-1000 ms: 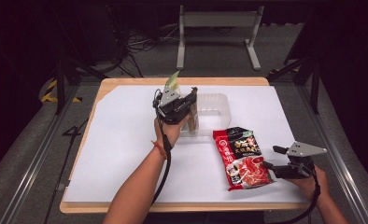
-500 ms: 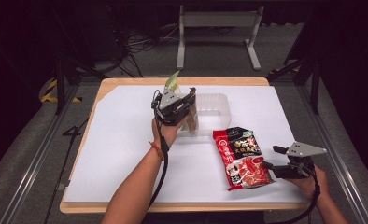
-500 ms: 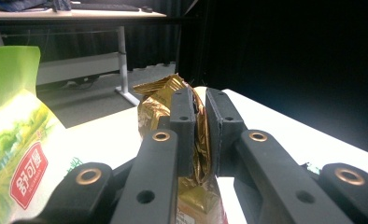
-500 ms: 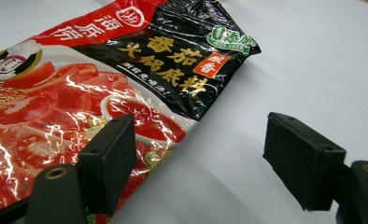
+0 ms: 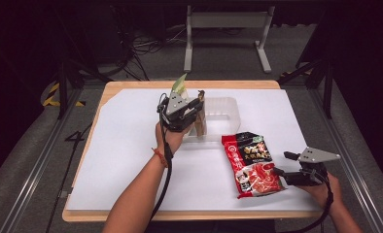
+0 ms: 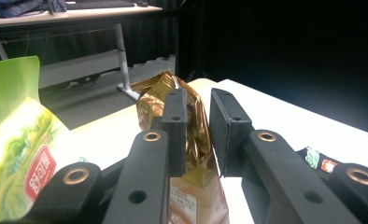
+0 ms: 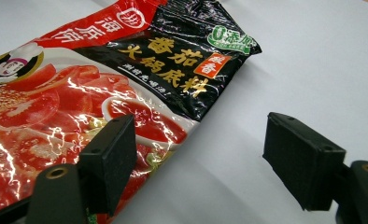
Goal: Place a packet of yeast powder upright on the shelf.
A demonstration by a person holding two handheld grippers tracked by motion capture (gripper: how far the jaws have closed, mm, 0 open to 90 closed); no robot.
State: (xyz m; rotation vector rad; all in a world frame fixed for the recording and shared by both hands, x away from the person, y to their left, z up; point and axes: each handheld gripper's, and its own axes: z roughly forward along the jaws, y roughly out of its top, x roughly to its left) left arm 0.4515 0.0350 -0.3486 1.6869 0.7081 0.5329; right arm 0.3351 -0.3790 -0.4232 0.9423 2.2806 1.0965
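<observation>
While the gold pouch (image 6: 191,140) was stood upright between the jaws of the left gripper (image 6: 198,121), those jaws were noted as having just been opening, a narrow gap showing at the right pad. Just left of them a green packet (image 6: 18,154) was recorded; behind, a clear tub (image 5: 223,114). The right gripper (image 7: 198,158) was listed with jaws wide apart, unclamped, the red sauce packet (image 7: 107,88) lying flat on the bench (image 5: 131,165) under its left jaw.

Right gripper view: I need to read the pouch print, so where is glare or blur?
Right gripper view: white glare streaks the red pouch at left, characters stay legible, near jaws soft. Left gripper view: gold bag sharp, table behind overexposed. High view: evenly lit, surroundings dark.
</observation>
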